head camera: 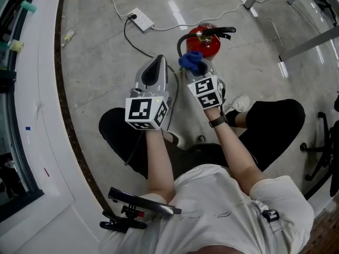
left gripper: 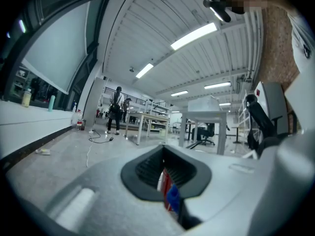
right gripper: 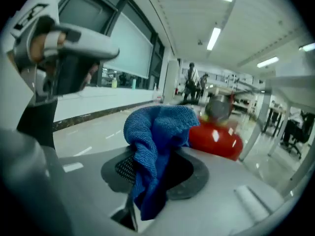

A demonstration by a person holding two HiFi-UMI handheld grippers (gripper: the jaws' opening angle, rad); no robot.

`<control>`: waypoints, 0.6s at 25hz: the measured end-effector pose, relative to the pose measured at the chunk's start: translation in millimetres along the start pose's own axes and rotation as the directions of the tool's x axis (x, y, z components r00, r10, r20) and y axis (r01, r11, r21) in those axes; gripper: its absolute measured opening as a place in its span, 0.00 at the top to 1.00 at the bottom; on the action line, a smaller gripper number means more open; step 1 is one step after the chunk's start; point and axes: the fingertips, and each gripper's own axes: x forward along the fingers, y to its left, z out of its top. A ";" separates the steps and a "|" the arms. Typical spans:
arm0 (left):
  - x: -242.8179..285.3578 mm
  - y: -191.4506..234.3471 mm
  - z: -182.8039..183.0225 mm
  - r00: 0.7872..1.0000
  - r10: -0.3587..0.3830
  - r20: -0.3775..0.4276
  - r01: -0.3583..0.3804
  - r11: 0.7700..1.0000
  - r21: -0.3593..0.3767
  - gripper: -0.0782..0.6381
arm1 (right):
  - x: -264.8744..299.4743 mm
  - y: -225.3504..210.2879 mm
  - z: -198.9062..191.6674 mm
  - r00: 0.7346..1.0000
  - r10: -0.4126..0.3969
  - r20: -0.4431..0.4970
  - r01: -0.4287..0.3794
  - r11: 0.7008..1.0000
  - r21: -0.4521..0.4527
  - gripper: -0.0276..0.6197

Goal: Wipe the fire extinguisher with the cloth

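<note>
1. The red fire extinguisher (head camera: 205,42) stands on the floor (head camera: 100,67), just ahead of the right claw (head camera: 196,72).
2. That claw pinches the bunched blue cloth (right gripper: 156,132); whether it touches the extinguisher is unclear.
3. The left claw (head camera: 159,61), pressed together and empty, sits beside it.
4. This looks like the approach; next, press the cloth on and rub.

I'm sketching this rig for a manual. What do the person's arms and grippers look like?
The left gripper and right gripper are smooth grey shells tapering to a claw lined with black ribbed pads; each carries a white cube with black square markers. The person wears a white short-sleeved shirt and a black band on the right wrist.
</note>
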 end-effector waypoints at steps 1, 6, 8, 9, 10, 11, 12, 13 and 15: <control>-1.0 1.4 -1.1 1.000 0.005 -0.002 -0.005 1.000 -0.001 0.90 | 12.2 5.8 -24.1 0.999 0.012 -0.049 -0.012 1.000 0.000 0.78; -6.0 0.5 -18.2 0.999 0.003 -0.049 -0.003 1.000 0.007 0.90 | 82.6 32.2 -159.9 0.969 0.040 -0.242 -0.086 0.980 -0.182 0.78; -7.1 4.4 -24.3 0.997 0.013 -0.072 -0.012 1.000 0.018 0.90 | 109.7 45.5 -212.6 0.934 0.074 -0.348 -0.150 0.969 -0.197 0.78; -6.6 5.5 -26.6 0.997 0.017 -0.079 -0.015 1.000 0.022 0.90 | 120.0 50.5 -237.4 0.913 0.088 -0.399 -0.182 0.961 -0.206 0.78; -5.5 5.7 -28.6 0.996 0.020 -0.084 -0.018 1.000 0.026 0.90 | 127.9 54.2 -259.8 0.891 0.099 -0.443 -0.214 0.952 -0.218 0.78; -4.4 5.4 -30.8 0.996 0.023 -0.088 -0.021 0.999 0.028 0.90 | 133.3 56.8 -278.7 0.872 0.105 -0.478 -0.244 0.940 -0.239 0.78; -3.7 5.0 -33.7 0.995 0.027 -0.093 -0.025 0.999 0.028 0.90 | 136.7 58.7 -294.4 0.856 0.104 -0.506 -0.269 0.926 -0.264 0.78; -3.5 5.2 -36.8 0.995 0.032 -0.099 -0.030 0.999 0.027 0.90 | 138.8 60.4 -308.2 0.840 0.107 -0.531 -0.290 0.917 -0.274 0.78; -3.7 8.6 -40.9 0.993 0.046 -0.108 -0.044 0.999 0.024 0.90 | 141.9 61.0 -328.9 0.809 0.145 -0.569 -0.311 0.928 -0.206 0.79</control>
